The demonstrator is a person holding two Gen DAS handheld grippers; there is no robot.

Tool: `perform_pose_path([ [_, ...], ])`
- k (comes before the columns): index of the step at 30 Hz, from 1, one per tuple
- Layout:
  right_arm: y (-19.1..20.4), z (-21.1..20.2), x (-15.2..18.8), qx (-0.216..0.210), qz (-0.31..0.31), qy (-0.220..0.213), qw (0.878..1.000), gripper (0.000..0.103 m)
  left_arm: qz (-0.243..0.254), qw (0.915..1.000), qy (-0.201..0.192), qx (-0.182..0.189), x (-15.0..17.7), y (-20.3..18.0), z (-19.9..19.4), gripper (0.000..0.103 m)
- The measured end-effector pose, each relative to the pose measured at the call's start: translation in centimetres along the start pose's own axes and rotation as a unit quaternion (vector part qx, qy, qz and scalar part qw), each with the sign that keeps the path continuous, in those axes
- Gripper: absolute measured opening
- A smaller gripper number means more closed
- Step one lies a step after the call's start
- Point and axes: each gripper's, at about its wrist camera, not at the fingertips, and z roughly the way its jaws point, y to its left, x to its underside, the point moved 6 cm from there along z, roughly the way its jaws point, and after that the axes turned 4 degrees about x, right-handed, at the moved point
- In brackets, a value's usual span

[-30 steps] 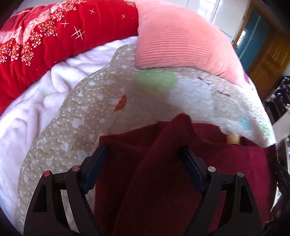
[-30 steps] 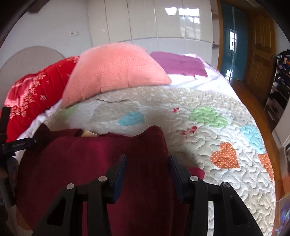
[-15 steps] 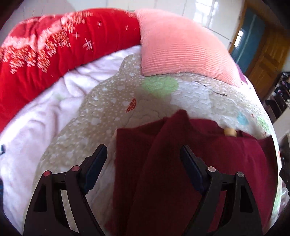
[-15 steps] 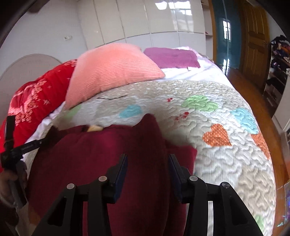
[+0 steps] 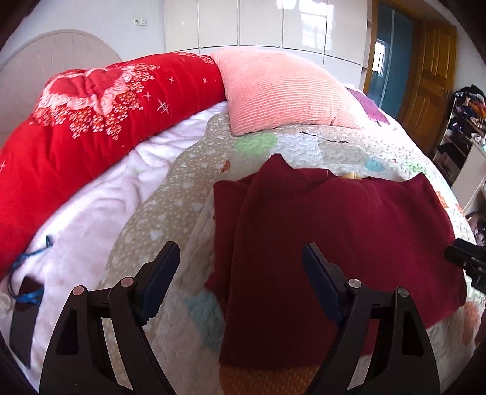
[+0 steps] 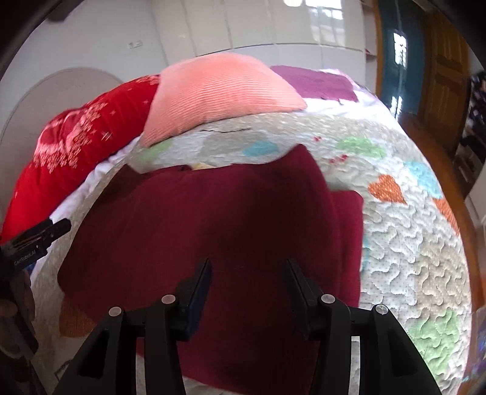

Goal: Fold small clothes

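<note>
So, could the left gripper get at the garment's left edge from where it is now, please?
Probably yes. The left gripper is open and empty, the maroon garment lies flat on the quilt just ahead, and nothing sits between the jaws and its left edge.

The garment (image 5: 334, 231) lies on the quilt (image 5: 170, 212); behind it a pillow (image 5: 282, 91), a blanket (image 5: 91, 121) to the pillow's left

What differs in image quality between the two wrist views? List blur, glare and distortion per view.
Left wrist view: sharp, strong fisheye bulge in the quilt, window glare on the glossy wardrobe doors. Right wrist view: motion blur smears the red blanket and pink pillow, with a soft shadow across the maroon garment.
</note>
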Motion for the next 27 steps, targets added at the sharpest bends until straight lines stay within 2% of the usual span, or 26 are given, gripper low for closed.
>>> perform_pose_path([
  [5,2.7,0.3,1.3,-0.024,-0.015,0.007,1.0,0.048,-0.015,0.9999,0.005,0.004,1.3,0.4,-0.3,0.083],
  [10,2.6,2.7,3.0,-0.019,-0.003,0.034,0.999,0.048,-0.019,0.9997,0.017,0.008,2.6,0.7,-0.1,0.083],
  [14,3.3,2.1,2.6,-0.027,0.002,0.033,0.999,0.048,-0.037,0.9991,0.019,0.012,3.5,1.9,0.5,0.083],
  [20,8.6,1.8,-2.2,-0.096,-0.006,0.007,0.995,0.049,-0.06,0.9972,0.028,0.034,4.6,2.8,2.1,0.083],
  [24,14.0,4.4,-5.9,-0.132,-0.018,0.012,0.991,0.056,-0.069,0.9953,0.037,0.057,4.3,3.3,2.5,0.083],
  [27,17.7,7.6,-8.4,-0.153,-0.013,0.032,0.988,0.057,-0.077,0.9945,0.04,0.058,4.2,3.9,2.9,0.083],
])
